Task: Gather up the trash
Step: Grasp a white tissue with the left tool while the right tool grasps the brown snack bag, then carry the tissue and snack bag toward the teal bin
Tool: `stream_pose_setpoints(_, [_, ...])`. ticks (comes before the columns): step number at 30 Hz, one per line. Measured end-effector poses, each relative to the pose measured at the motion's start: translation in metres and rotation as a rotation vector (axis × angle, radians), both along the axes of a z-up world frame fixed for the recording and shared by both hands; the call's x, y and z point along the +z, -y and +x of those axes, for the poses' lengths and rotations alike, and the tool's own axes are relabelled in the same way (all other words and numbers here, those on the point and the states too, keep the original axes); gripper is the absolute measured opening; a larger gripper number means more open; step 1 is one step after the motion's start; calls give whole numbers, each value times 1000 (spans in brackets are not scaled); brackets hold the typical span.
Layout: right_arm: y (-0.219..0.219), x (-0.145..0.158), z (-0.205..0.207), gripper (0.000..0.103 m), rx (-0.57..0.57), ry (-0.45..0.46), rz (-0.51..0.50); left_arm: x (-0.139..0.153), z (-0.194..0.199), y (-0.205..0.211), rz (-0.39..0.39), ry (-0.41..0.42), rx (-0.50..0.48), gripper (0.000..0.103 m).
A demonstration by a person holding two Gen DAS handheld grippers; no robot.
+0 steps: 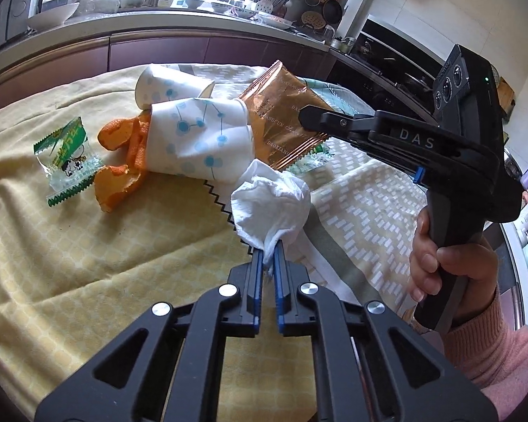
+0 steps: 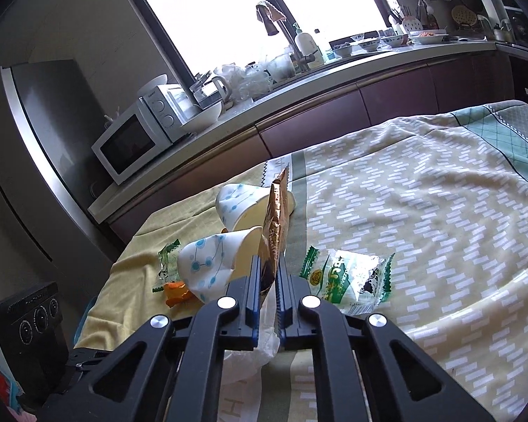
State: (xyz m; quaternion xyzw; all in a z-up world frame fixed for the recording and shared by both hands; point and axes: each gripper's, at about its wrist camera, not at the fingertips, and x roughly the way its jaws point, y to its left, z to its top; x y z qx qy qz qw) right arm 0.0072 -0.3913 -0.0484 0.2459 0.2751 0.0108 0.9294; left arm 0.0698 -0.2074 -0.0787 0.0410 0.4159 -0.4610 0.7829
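White crumpled tissue (image 1: 269, 204) is clamped in the left gripper (image 1: 268, 249), lifted just above the yellow tablecloth (image 1: 70, 246). Right gripper (image 2: 266, 274) is clamped on the near edge of a copper-foil wrapper (image 2: 276, 218), whose long axis runs away from the fingers; print reads partly "DAOXIANGCUN". Two patterned paper cups (image 1: 197, 133), orange peel (image 1: 123, 172) and a green-edged cow-print candy wrapper (image 1: 67, 161) lie left, nearer the left hand.

The copper wrapper (image 2: 274, 225) hides the paper cup (image 2: 239, 207) partly; its print seems illegible.
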Motion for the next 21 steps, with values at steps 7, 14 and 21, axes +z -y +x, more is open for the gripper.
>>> stream_pose_setpoints(7, [-1, 15, -10, 5, -8, 40, -17, 18, -16, -20, -27, 60, 3, 6])
stream_pose_setpoints(14, [-7, 35, -19, 5, -1, 90, -35, 35, -25, -50, -59, 94, 30, 6])
stream_pose_setpoints(21, [-28, 54, -22, 5, 52, 144, -64, 45, -25, -93, -69, 114, 98, 6])
